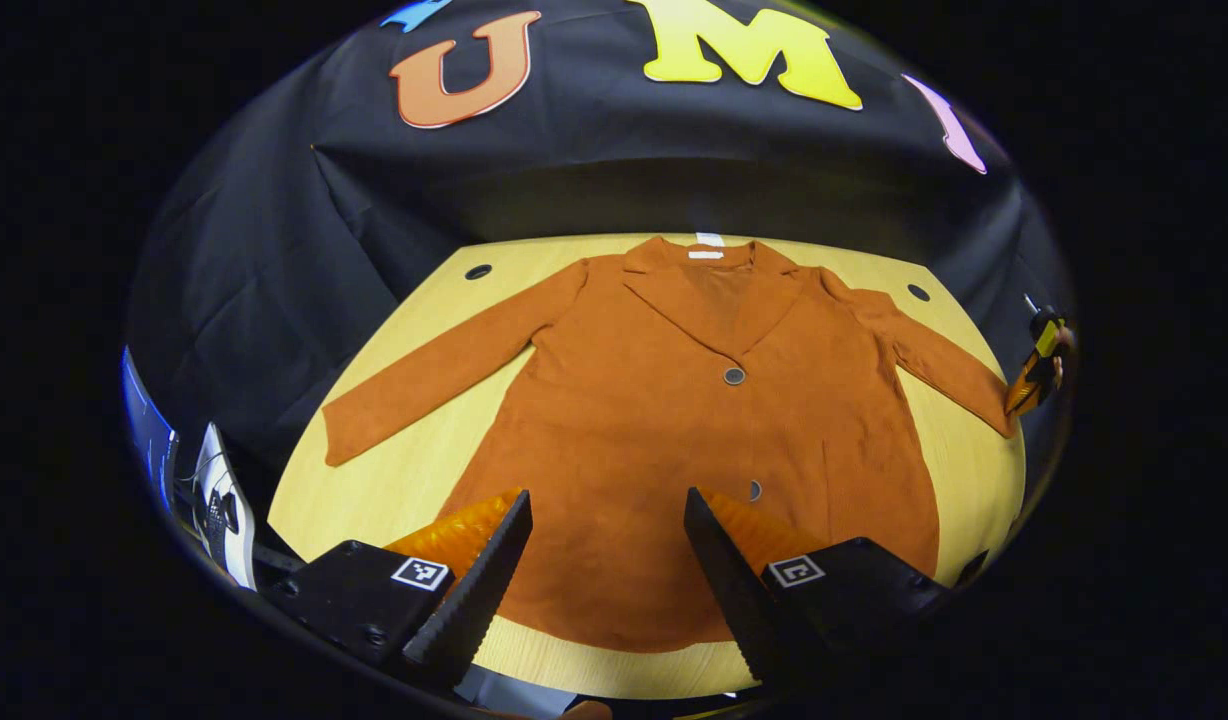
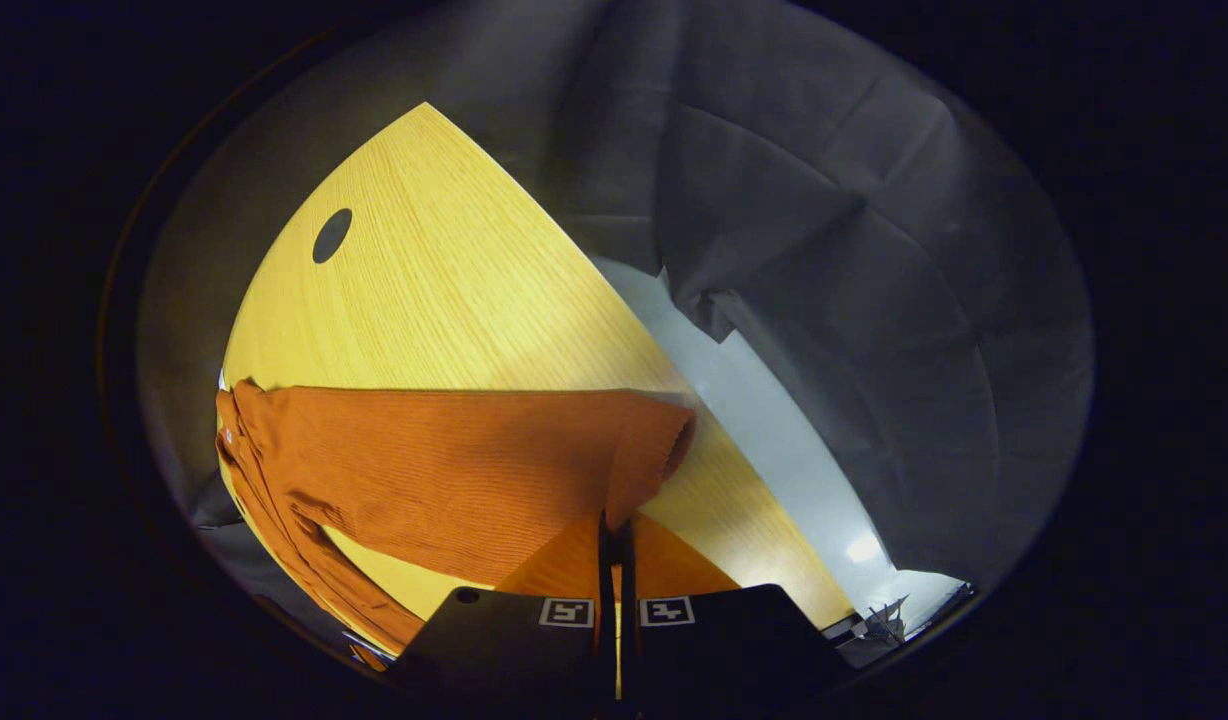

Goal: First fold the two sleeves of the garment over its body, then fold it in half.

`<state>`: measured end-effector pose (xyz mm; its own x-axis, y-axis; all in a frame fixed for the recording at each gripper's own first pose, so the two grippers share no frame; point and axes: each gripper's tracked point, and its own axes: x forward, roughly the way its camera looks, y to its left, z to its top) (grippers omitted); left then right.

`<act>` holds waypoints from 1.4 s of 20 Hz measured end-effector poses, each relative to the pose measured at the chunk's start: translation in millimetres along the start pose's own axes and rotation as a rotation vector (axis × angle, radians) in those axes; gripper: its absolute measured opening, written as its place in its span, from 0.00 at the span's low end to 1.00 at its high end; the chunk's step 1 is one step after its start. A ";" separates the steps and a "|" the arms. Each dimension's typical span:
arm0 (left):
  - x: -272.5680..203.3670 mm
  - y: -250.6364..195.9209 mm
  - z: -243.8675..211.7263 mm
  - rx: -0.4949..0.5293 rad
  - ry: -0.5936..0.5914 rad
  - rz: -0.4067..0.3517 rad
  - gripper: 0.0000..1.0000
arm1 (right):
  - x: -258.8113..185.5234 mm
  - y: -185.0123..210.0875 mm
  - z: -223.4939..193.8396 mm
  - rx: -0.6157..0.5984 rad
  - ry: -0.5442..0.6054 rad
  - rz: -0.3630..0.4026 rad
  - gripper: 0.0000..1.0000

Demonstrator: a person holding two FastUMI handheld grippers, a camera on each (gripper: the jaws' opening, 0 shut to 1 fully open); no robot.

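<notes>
Lying flat and face up across the middle of the left gripper view, the rust-orange jacket covers most of the yellow wooden table, collar toward the top of the frame and hem toward the bottom. One sleeve stretches out to the left of the frame, and the other sleeve runs to the right edge, where the right gripper meets its cuff. At the bottom centre, the left gripper hangs above the hem with its jaws spread wide and nothing between them. In the right gripper view, the right gripper at the bottom centre has its jaws closed tight on the sleeve's cuff, with the fabric trailing away to the left of the frame over the table.
</notes>
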<state>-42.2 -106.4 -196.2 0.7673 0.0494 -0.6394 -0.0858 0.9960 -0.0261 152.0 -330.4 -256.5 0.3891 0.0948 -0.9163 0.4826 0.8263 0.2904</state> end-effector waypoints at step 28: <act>51.0 183.3 -50.0 0.065 -0.091 -0.148 1.00 | -138.6 509.1 -233.4 -0.651 -0.294 0.122 0.02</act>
<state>-50.5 75.0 -272.0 0.8231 -0.0949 -0.5599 0.0718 0.9954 -0.0632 160.6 206.7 -46.0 0.6496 0.1294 -0.7492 -0.1067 0.9912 0.0787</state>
